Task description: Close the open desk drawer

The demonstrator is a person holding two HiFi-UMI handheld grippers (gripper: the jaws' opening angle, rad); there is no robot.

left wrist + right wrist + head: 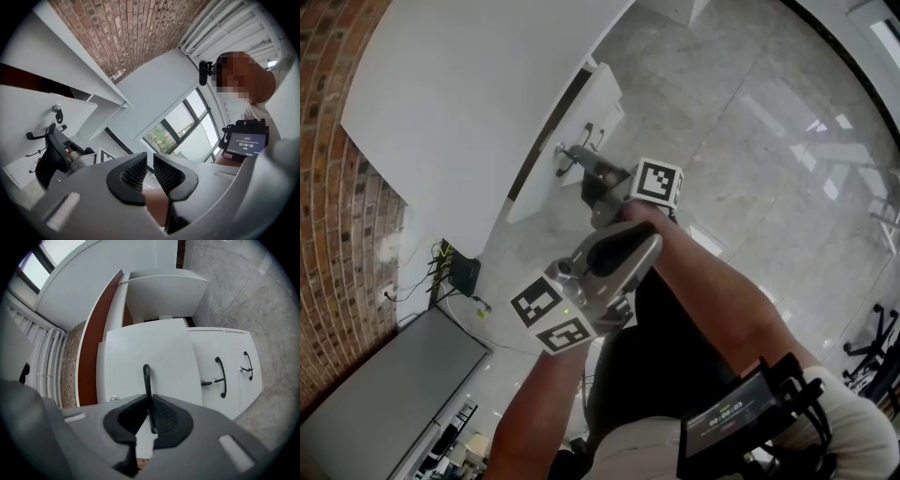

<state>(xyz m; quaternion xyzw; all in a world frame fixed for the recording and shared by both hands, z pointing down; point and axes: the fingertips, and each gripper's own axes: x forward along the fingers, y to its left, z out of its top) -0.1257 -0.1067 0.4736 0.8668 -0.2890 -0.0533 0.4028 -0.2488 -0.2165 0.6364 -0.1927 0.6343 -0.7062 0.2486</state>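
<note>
The white desk [450,94] stands at the upper left of the head view, with its drawer unit below the edge. In the right gripper view one white drawer front [154,352] stands out from the unit and fills the middle. My right gripper [150,414] is shut on that drawer's black bar handle [146,376]. The head view shows the right gripper [574,161] reaching in to the unit's face. My left gripper [609,258] hangs back near my body, tilted up, and its jaws [150,171] are shut on nothing.
Beside the held drawer are two more drawer fronts with black handles [220,377] [247,364] and a key in a lock [206,382]. A brick wall [337,187] backs the desk. Cables and a black box [461,274] lie on the polished floor [750,112].
</note>
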